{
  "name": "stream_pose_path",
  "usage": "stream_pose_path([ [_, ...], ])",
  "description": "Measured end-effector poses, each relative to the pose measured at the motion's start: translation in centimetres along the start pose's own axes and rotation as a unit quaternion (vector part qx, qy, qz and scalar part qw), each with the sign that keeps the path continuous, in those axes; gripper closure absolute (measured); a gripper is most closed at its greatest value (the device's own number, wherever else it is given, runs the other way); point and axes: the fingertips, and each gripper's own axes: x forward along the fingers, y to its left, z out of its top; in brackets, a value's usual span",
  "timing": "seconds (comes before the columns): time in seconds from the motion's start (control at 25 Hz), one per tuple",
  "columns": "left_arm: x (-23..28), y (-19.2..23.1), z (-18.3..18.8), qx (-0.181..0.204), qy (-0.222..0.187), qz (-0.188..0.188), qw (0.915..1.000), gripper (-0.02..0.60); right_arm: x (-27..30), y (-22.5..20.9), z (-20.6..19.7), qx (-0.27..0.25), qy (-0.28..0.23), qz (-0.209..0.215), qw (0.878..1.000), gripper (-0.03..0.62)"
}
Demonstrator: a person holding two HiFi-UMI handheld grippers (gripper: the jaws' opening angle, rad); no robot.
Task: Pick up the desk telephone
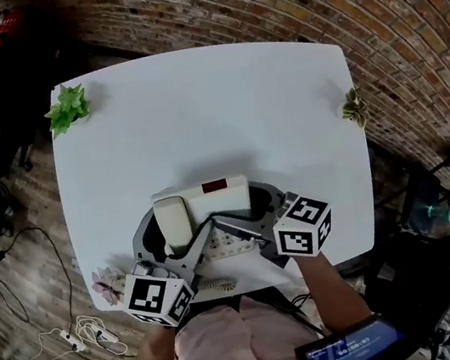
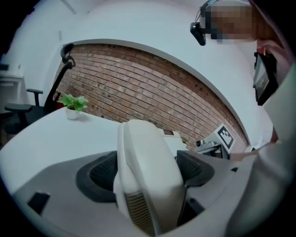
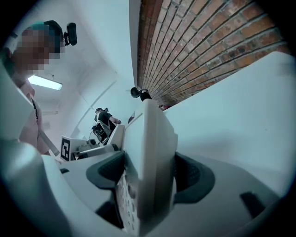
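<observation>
Left gripper view shows the left gripper (image 2: 149, 172) closed on the handset (image 2: 143, 152). It fills the gap between the two dark pads (image 2: 104, 173) and touches both. The right gripper (image 3: 150, 175), in its own view, is clamped on the phone (image 3: 150, 134). The body is seen edge-on there, and the keypad (image 3: 121, 203) faces the left pad. Both grips are wide, because each part is thick.

In the head view the phone is at the near edge of the table (image 1: 196, 111), directly in front of the person. The handset is on its left side, and the coiled cord (image 1: 214, 287) is just beside the near edge. A plant (image 1: 67, 106) stands well apart at the far left corner.

I judge that the grasp is made and the lift is the step in hand. The next move calls for both hands to rise together at the same rate, so that the handset does not leave its cradle and the cord does not pull. The phone looks tilted in the right gripper view, so the body could slip if the hands part.

I cannot tell if the base is already off the table, because no view shows its underside. In the head view the marker cubes cover part of each gripper. It is hard to make out there where the right jaws meet the body.
</observation>
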Motion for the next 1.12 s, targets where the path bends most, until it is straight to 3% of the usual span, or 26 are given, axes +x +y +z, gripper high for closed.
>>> stream_pose_path([
  [0.12, -0.4, -0.2, -1.2, -0.051, 0.026, -0.059, 0.9966, 0.143, -0.2, 0.1, -0.2, -0.012, -0.006, 0.004, 1.000, 0.266],
  [0.24, -0.8, 0.0, -2.6, -0.101, 0.044, -0.092, 0.9896, 0.120, -0.2, 0.6, -0.3, -0.027, -0.005, 0.014, 1.000, 0.267],
  [0.44, -0.7, -1.1, -4.1, -0.121, 0.043, -0.109, 0.9858, 0.121, -0.3, 0.9, -0.5, -0.029, -0.005, 0.016, 0.999, 0.270],
  [0.84, -1.2, -2.8, -4.1, -0.097, 0.053, -0.102, 0.9886, 0.132, -2.1, 2.0, -0.6, -0.042, 0.019, -0.011, 0.999, 0.271],
  [1.12, -2.2, -4.3, -1.2, -0.077, 0.049, -0.100, 0.9908, 0.133, -3.5, 4.0, 1.6, -0.047, -0.007, -0.002, 0.999, 0.273],
])
